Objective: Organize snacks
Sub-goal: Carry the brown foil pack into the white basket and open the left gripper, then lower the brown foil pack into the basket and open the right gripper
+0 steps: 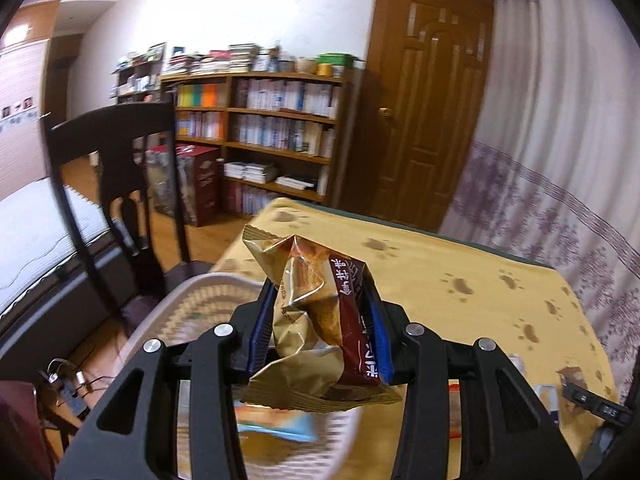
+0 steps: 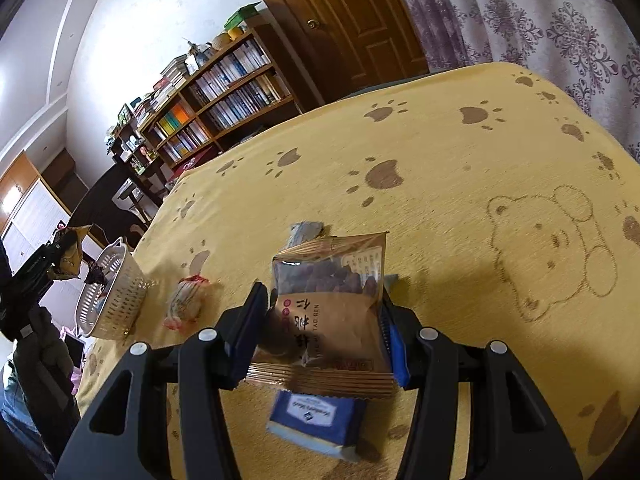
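Left gripper (image 1: 320, 320), at centre bottom of the left wrist frame: clamped on a crumpled gold-and-maroon snack packet (image 1: 316, 320), blue pads pressing both sides, packet standing up between the fingers. Held above a pale slotted plastic basket (image 1: 192, 304), blurred, at lower left of that frame; inside the basket, a light-blue wrapped snack (image 1: 276, 426) under the packet. Behind: yellow paw-print tablecloth (image 1: 460, 264), dark wooden chair (image 1: 116, 168) at left, bookshelf (image 1: 272, 136) at upper centre, brown door (image 1: 428, 112) at upper right.

Right gripper (image 2: 324, 320), at centre bottom of the right wrist frame: closed on a tan walnut-kernel packet (image 2: 332, 312) with a clear window showing dark pieces, gripped by its two side edges. Below it, on the cloth, a navy-blue wrapped snack (image 2: 318, 426). Just past the packet's top edge, a grey wrapper (image 2: 304, 232), partly hidden. At left centre, a small red-and-white wrapped snack (image 2: 186, 304) lying on the cloth, just beside the white basket (image 2: 112, 300) near the table's left edge. At far left of the frame, the other gripper with its gold packet (image 2: 68, 256), raised beside the basket.
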